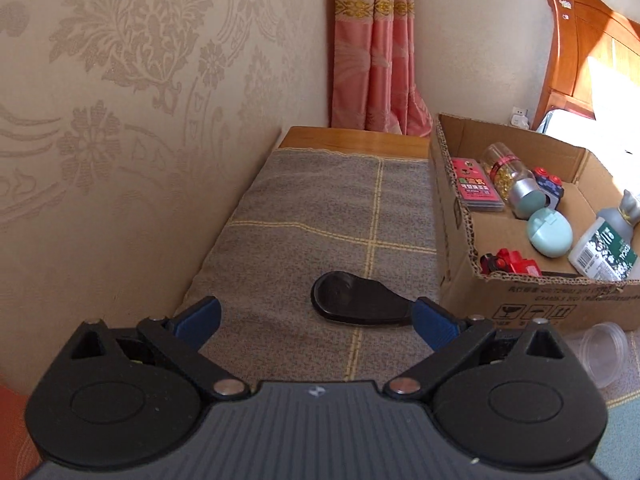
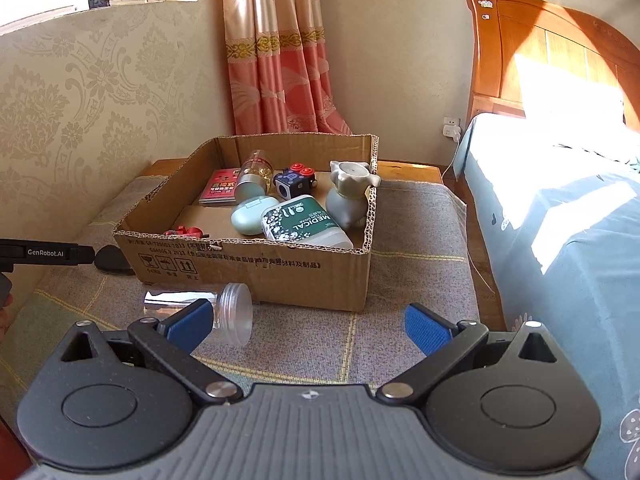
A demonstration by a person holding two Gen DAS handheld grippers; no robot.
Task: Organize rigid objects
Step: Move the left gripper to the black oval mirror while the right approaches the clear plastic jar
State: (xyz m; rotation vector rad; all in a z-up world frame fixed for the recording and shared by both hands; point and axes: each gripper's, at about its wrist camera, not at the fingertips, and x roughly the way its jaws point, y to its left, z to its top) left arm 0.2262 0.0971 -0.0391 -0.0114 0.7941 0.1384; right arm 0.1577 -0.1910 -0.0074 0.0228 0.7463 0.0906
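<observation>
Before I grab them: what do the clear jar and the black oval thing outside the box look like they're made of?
Clear jar: likely hard transparent plastic. You see the cloth through it, it has a ribbed screw lid and shiny glare along its side; glass can't be ruled out.

Black oval thing: looks like rigid, semi-glossy plastic, with soft reflections on a smooth moulded top. Exact material is unclear.

Both lie on the woven cloth.

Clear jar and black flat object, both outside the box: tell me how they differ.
The clear jar is see-through and round, on its side before the cardboard box; the black flat object is opaque, low and oval, left of the box. Both rest on the grey cloth, ungrasped.
</observation>
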